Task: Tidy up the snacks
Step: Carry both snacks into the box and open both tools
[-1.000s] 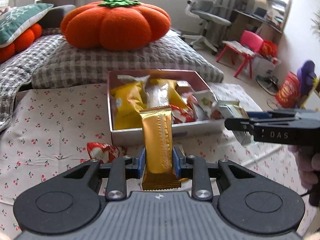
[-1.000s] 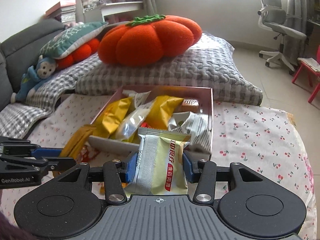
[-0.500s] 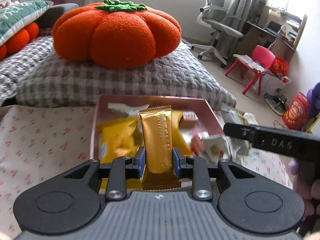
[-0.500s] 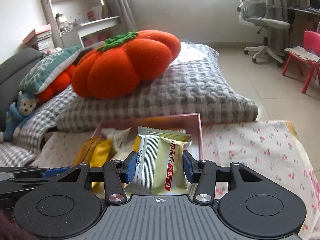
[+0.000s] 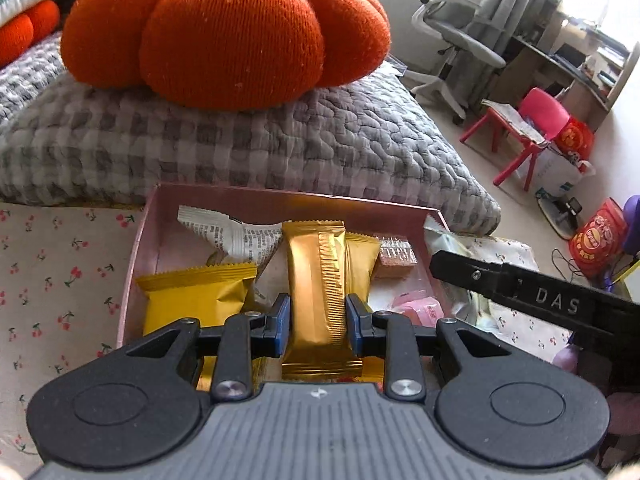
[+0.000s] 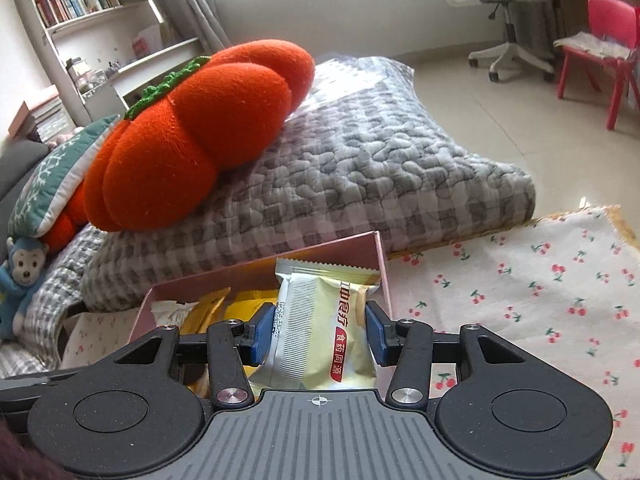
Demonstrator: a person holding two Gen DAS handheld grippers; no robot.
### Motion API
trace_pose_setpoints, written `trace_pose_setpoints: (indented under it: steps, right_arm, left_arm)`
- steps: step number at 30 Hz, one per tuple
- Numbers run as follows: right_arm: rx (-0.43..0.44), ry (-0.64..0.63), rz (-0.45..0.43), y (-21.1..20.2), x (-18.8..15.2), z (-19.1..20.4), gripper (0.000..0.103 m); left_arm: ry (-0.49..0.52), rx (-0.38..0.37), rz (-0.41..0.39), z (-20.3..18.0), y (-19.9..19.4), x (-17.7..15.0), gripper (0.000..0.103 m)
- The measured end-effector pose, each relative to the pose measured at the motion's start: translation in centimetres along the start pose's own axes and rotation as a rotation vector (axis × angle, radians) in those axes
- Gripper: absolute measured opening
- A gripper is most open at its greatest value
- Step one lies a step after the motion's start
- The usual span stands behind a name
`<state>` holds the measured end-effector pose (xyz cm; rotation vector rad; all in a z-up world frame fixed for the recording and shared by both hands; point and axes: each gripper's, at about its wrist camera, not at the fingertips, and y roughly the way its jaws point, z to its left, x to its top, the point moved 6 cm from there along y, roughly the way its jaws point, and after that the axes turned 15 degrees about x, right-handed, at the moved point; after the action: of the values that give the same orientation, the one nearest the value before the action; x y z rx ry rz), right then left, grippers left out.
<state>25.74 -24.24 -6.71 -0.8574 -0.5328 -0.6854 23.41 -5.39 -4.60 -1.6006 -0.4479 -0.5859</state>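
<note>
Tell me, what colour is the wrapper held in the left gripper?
Shiny gold. The snack bar in the left gripper shows best in the left wrist view.

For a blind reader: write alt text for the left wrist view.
The left gripper clamps a gold foil snack bar above a pink cardboard box of wrapped snacks on a cherry-print cloth. Behind sits an orange pumpkin cushion; the right gripper enters at right.

A cherry-print cloth [image 5: 60, 280] carries the pink box [image 5: 138, 256], just beside the grey quilted cushion [image 5: 280, 144].
</note>
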Motion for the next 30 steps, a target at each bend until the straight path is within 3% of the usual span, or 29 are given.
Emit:
trace_pose_setpoints:
  steps: [5, 8, 13, 23, 30]
  right_arm:
    - [0.006, 0.0, -0.005, 0.4, 0.0, 0.1, 0.05]
    - [0.021, 0.033, -0.009, 0.3, 0.0, 0.0, 0.062]
    - [0.001, 0.018, -0.006, -0.3, 0.2, 0.2, 0.065]
    - [-0.028, -0.007, -0.035, -3.8, 1.2, 2.4, 0.082]
    - [-0.055, -0.04, -0.009, -6.4, -0.3, 4.1, 0.086]
  left_arm:
    - [-0.01, -0.015, -0.004, 0.1, -0.2, 0.1, 0.03]
    - [-0.001, -0.03, -0.018, -0.2, -0.5, -0.1, 0.047]
    - [0.03, -0.021, -0.049, -0.6, -1.1, 0.0, 0.065]
    - [0.042, -0.006, -0.075, -0.2, -4.0, -1.1, 0.08]
    - [0.04, 0.019, -0.083, 0.8, -6.2, -3.0, 0.09]
